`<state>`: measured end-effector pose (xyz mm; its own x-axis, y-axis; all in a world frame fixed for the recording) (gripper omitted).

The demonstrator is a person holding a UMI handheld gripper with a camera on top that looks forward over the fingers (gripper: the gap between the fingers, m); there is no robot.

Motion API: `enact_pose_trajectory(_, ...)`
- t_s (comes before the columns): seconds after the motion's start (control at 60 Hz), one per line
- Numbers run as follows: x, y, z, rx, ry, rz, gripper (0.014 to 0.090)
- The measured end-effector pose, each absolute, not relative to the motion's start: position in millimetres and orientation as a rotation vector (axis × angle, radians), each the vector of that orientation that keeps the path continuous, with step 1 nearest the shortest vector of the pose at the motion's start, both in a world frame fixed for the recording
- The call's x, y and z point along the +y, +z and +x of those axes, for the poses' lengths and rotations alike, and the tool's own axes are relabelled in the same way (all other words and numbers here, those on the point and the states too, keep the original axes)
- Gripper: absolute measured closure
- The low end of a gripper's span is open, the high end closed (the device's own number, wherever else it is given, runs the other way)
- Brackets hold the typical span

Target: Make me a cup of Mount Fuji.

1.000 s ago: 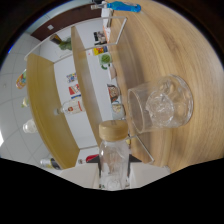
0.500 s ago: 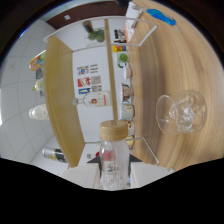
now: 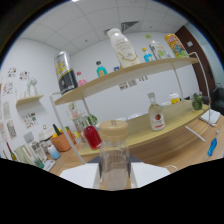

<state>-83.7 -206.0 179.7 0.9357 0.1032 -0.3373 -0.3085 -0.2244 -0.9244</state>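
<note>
Between the fingers, a bottle is held upright, ahead of the shelves; no cup is seen, so the drink is judged not yet made.
The bottle is clear, seemingly near empty, with a tan lid. The gripper is judged closed on it, though the fingers themselves are hidden.

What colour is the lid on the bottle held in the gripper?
Light tan, wood-like lid on the clear bottle, seen in the gripper view.
</note>
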Motion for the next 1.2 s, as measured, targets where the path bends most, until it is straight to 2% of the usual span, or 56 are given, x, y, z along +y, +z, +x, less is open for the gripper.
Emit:
enact_pose_trajectory(0.1, -203, 134, -89, 0.075, 0.269, -1.842, 0.0645)
enact_pose_trajectory(0.267, -201, 87, -93, -0.039, 0.168, -1.906, 0.0642)
enact_pose_trajectory(0.433, -203, 64, -96, -0.087, 0.137, -1.936, 0.0634)
enact_pose_trajectory(0.683, -214, 63, -95, -0.104, 0.105, -1.918, 0.061)
enact_pose_trajectory(0.717, -216, 59, -94, -0.111, 0.094, -1.939, 0.0572)
enact_pose_trajectory(0.8, -224, 52, -92, -0.121, 0.086, -2.002, 0.0419)
enact_pose_trajectory(0.85, -229, 55, -90, -0.119, 0.084, -2.013, 0.025)
enact_pose_trajectory(0.883, -233, 60, -89, -0.118, 0.085, -2.016, 0.0203)
enact_pose_trajectory(1.083, -261, 110, -64, -0.072, 0.053, -2.016, 0.0187)
enact_pose_trajectory(1.2, -283, 127, -37, -0.005, 0.01, -2.082, 0.0188)
